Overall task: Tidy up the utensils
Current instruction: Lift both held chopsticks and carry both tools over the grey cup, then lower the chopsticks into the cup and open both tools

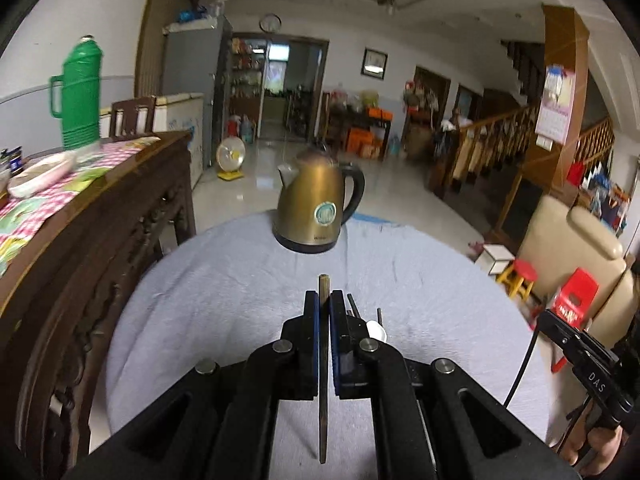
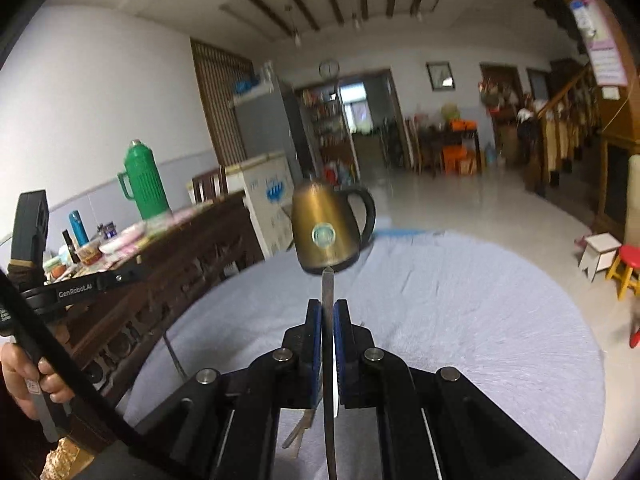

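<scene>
My left gripper (image 1: 324,298) is shut on a brown wooden chopstick (image 1: 323,285), which runs lengthwise between the blue pads and pokes out past the tips. It hangs above the round table's pale cloth (image 1: 224,280). Just right of its fingers lie dark chopsticks (image 1: 354,306) and a white spoon (image 1: 376,330). My right gripper (image 2: 328,304) is shut on a flat silver metal utensil (image 2: 328,284), held edge-up along the jaws; which end it is stays hidden. Under it, blurred metal utensils (image 2: 300,430) lie on the cloth (image 2: 460,300).
A bronze electric kettle (image 1: 316,204) (image 2: 328,228) stands at the table's far edge. On the left, a carved wooden sideboard (image 1: 120,216) carries a green thermos (image 1: 80,96) and dishes. Red stools (image 1: 524,276) and a beige armchair (image 1: 572,248) stand to the right.
</scene>
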